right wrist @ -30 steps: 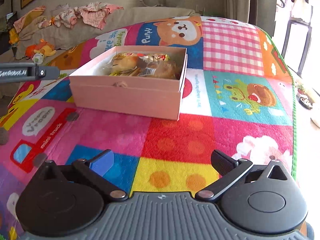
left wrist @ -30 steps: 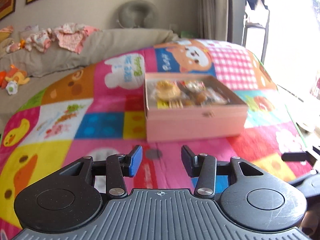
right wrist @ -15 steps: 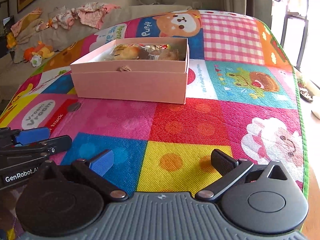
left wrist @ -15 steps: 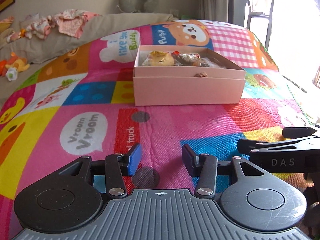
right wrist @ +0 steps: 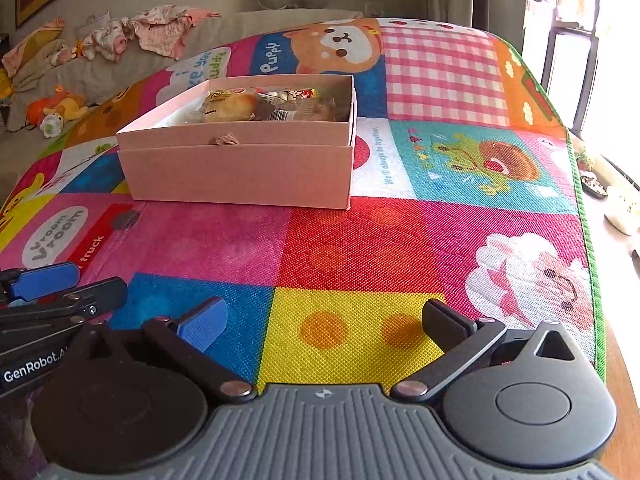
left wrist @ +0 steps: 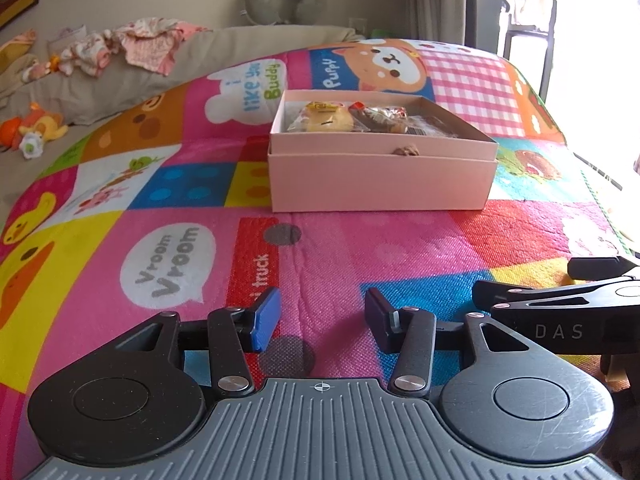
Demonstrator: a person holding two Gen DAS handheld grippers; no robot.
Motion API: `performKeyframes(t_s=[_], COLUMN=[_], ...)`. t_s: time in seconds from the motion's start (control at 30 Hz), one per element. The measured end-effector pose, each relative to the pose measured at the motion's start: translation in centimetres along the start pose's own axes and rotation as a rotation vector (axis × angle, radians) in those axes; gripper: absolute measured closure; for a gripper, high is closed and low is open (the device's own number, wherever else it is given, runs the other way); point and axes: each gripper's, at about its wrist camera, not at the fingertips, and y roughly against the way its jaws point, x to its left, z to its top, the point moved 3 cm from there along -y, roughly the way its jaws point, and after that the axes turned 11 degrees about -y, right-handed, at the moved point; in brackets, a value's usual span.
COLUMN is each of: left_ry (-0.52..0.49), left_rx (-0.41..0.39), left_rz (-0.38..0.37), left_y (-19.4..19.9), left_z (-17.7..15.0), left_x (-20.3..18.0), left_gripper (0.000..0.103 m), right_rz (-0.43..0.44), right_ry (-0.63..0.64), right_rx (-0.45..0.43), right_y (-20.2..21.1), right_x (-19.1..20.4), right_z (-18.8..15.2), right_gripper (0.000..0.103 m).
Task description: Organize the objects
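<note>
A bright patchwork play mat (left wrist: 120, 184) covers the surface, and on it, well ahead of both tools, sits an open pink box (left wrist: 380, 184) with wrapped snacks (left wrist: 352, 120) lying inside. The right gripper (right wrist: 324, 320) hovers low over the mat's yellow and blue squares with its jaws spread wide and nothing between them. The left gripper (left wrist: 320, 316), just beside it, stands about half open over the pink and red patches, also empty, its blue pads (left wrist: 266, 318) touching nothing.
</note>
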Motion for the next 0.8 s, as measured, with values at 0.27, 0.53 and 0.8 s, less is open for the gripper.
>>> performKeyframes(t_s=[0.27, 0.53, 0.8], left_ry=[0.003, 0.006, 0.020], left_rx=[0.000, -0.001, -0.004], left_rz=[-0.003, -0.005, -0.014], left_y=[-0.02, -0.02, -0.08], left_z=[0.06, 0.07, 0.04], left_x=[0.05, 0.06, 0.16], left_gripper=[0.051, 0.051, 0.050], right_rz=[-0.003, -0.004, -0.004], right_ry=[-0.013, -0.013, -0.012], right_rx=[-0.004, -0.005, -0.006], right_y=[0.11, 0.12, 0.16], right_x=[-0.05, -0.06, -0.10], right_z=[-0.09, -0.12, -0.14], right_gripper=[0.000, 0.000, 0.000])
